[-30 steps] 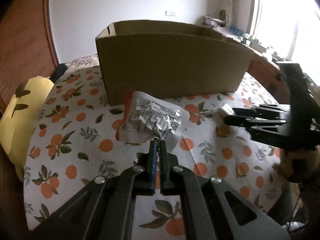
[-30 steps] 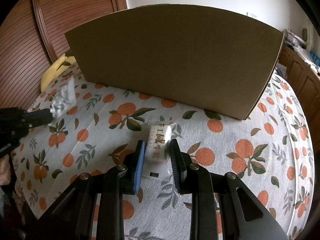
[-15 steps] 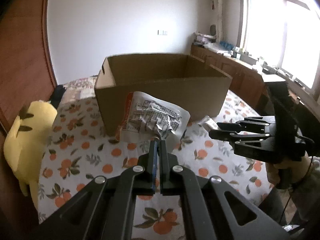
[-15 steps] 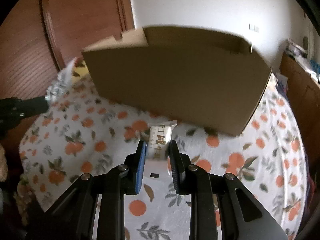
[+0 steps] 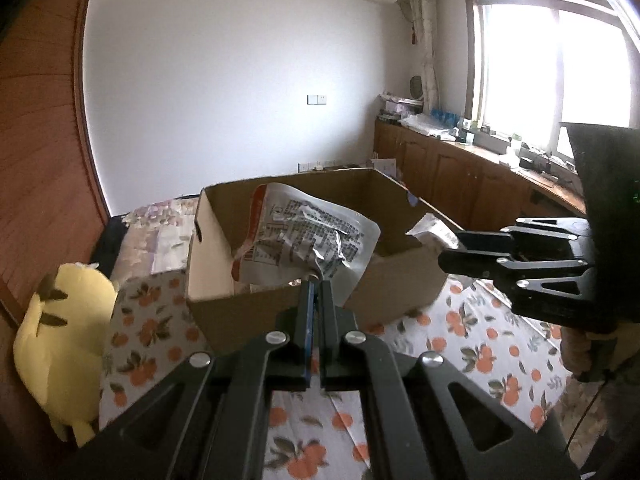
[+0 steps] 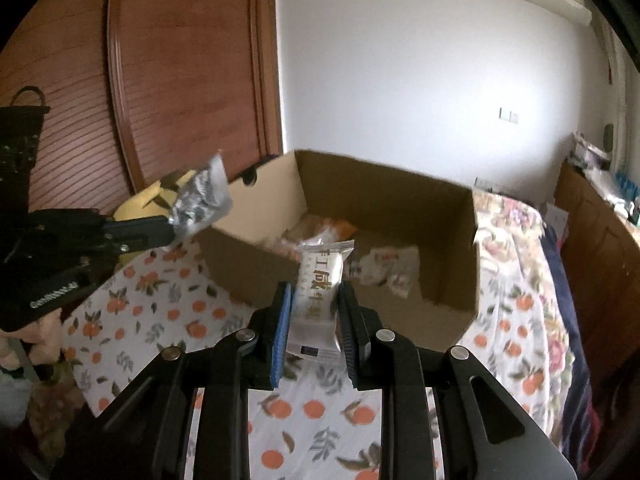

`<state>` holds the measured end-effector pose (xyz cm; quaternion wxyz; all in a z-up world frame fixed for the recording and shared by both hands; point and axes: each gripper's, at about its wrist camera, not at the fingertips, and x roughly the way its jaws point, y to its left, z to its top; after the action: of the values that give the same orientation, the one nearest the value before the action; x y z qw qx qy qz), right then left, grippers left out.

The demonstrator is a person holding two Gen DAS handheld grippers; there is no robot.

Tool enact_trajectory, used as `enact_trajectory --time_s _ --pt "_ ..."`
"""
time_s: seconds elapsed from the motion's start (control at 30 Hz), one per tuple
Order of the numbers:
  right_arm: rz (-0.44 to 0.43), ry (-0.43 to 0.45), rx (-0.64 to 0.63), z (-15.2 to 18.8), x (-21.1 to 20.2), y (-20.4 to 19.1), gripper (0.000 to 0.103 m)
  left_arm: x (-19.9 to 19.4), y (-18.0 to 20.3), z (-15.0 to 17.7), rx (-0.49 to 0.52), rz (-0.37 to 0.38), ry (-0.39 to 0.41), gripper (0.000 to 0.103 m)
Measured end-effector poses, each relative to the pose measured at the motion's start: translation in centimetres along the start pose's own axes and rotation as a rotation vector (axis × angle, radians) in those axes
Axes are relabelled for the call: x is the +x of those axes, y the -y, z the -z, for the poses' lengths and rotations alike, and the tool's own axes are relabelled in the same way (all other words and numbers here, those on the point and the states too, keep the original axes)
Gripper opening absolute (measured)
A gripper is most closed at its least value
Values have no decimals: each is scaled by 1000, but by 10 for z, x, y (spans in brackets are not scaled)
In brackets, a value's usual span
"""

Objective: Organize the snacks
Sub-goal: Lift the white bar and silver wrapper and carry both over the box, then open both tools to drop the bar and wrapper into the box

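Observation:
My left gripper (image 5: pixel 315 286) is shut on the corner of a crinkled white and silver snack bag (image 5: pixel 304 236) with an orange edge, held up over the near wall of the open cardboard box (image 5: pixel 256 312). My right gripper (image 6: pixel 314 304) is shut on a small white snack bar packet (image 6: pixel 320 284), raised in front of the box (image 6: pixel 448 280). The right gripper shows in the left wrist view (image 5: pixel 448 258), the left gripper in the right wrist view (image 6: pixel 170 228). Several snack packets (image 6: pixel 386 266) lie inside the box.
The box stands on a table with an orange-print cloth (image 5: pixel 480 344). A yellow plush toy (image 5: pixel 56 340) lies at the table's left edge. A wooden wardrobe (image 6: pixel 180 80) stands behind, and cabinets (image 5: pixel 460 184) run under the window.
Both grippers have risen from the tablecloth with their snacks and now sit above box-rim height, so the inside of the box has come into view.

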<state>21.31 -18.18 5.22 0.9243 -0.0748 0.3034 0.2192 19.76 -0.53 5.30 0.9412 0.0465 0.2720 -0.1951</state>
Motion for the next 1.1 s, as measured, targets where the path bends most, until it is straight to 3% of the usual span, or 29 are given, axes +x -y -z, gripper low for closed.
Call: enact_trajectory --time_s 0.43,0.73,1.1 --pt "11 -9 -17 -36 37 13 22 63 -20 -30 24 -18 -32 0" --pt "15 -50 24 -41 76 32 22 99 -27 -28 7 -16 -76 0" --pt "25 -109 60 -30 109 48 22 116 -31 -19 -11 -10 -119 0"
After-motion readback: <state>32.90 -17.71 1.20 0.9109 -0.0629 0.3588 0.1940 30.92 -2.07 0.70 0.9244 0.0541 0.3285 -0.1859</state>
